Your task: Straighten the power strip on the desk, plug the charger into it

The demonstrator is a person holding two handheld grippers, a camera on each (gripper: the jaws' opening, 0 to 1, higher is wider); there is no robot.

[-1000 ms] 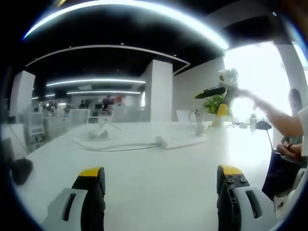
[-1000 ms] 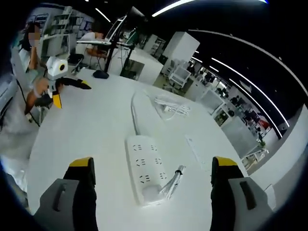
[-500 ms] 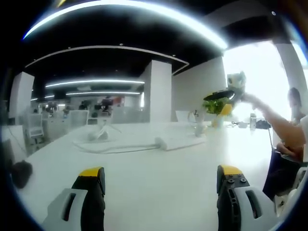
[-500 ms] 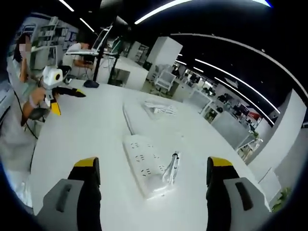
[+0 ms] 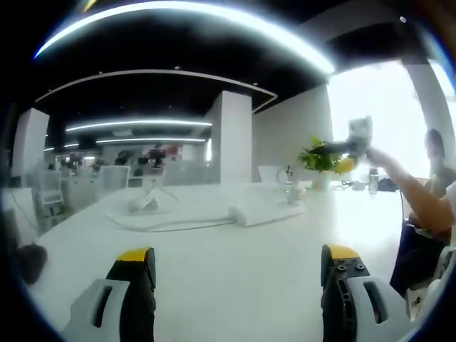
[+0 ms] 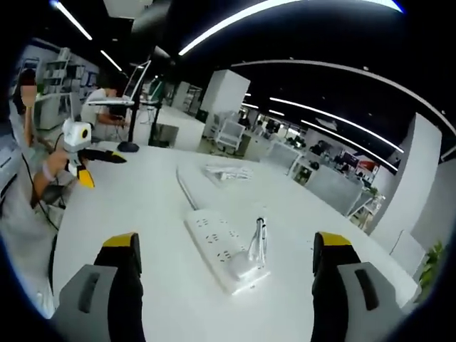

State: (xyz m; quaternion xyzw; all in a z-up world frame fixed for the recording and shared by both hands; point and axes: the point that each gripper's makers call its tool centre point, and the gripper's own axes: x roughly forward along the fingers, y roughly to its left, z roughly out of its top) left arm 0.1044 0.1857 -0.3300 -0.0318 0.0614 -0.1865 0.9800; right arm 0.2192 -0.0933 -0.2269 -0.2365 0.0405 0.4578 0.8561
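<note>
The white power strip (image 6: 222, 248) lies flat near the middle of the white desk (image 6: 142, 206), and everything else sits around it. In the right gripper view it runs at a slant, its sockets facing up. A white charger (image 6: 246, 265) rests on the strip's near end, with its bundled cable (image 6: 259, 232) standing up from it. The strip's own cord (image 6: 185, 192) leads away from its far end, toward a loose coil of white cable (image 6: 226, 172) farther back on the desk.

The right gripper (image 6: 226, 285) hovers above the desk on the near side of the strip, jaws spread wide with nothing between them; the strip sits in the gap between them, farther on. To the far left of the strip, a person's hand holds the left gripper (image 6: 96, 158) over the desk edge.

In the left gripper view, the left gripper (image 5: 239, 288) also has its jaws wide apart and empty, low over bare desk, with the strip (image 5: 256, 211) well beyond. The right gripper (image 5: 349, 144) is raised high, off to the right of the strip.
</note>
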